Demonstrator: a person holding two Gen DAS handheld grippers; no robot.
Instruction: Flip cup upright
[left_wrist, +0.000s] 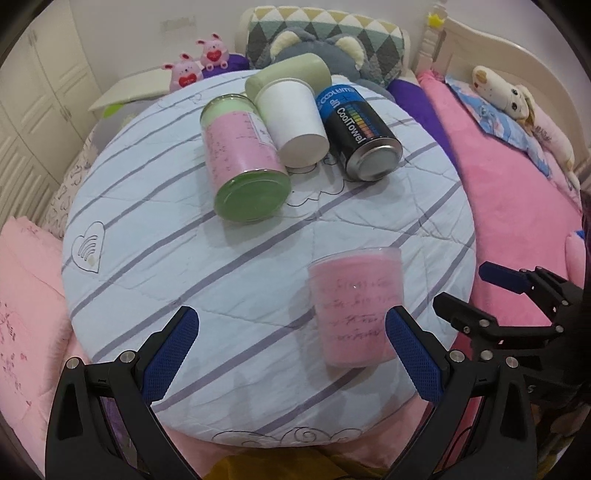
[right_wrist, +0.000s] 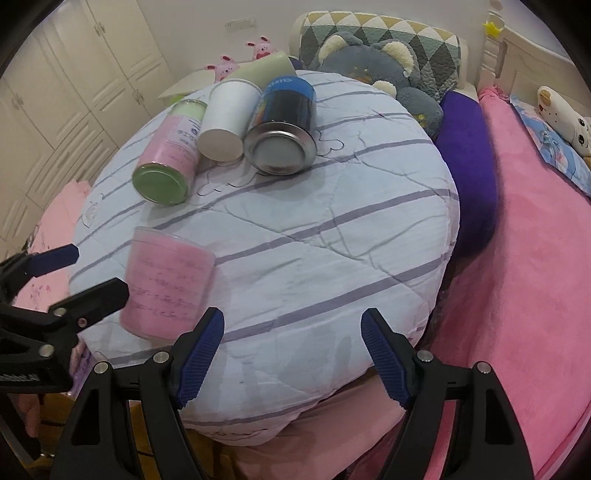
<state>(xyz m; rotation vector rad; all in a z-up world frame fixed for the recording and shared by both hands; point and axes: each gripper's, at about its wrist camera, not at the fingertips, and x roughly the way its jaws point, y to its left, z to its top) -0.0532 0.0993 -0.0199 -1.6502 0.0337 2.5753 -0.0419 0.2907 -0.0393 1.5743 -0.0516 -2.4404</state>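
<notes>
You had the pink cup (left_wrist: 356, 308) standing rim-up near the front edge of the striped round cushion (left_wrist: 155, 236), so both the left gripper (left_wrist: 291, 354) and right gripper (right_wrist: 291, 360) had jaws apart, empty, the upright step seemingly done.

The pink cup (right_wrist: 168, 284) looks motion-blurred, its writing unreadable. The white cup (left_wrist: 291, 118) hides part of the green cylinder (left_wrist: 291, 72). Frame edges crop both gripper bodies.

A striped quilt (left_wrist: 147, 229) carries a pink cup (left_wrist: 356, 306), jar (left_wrist: 240, 155), paper cup (left_wrist: 291, 118) and can (left_wrist: 358, 133).
</notes>
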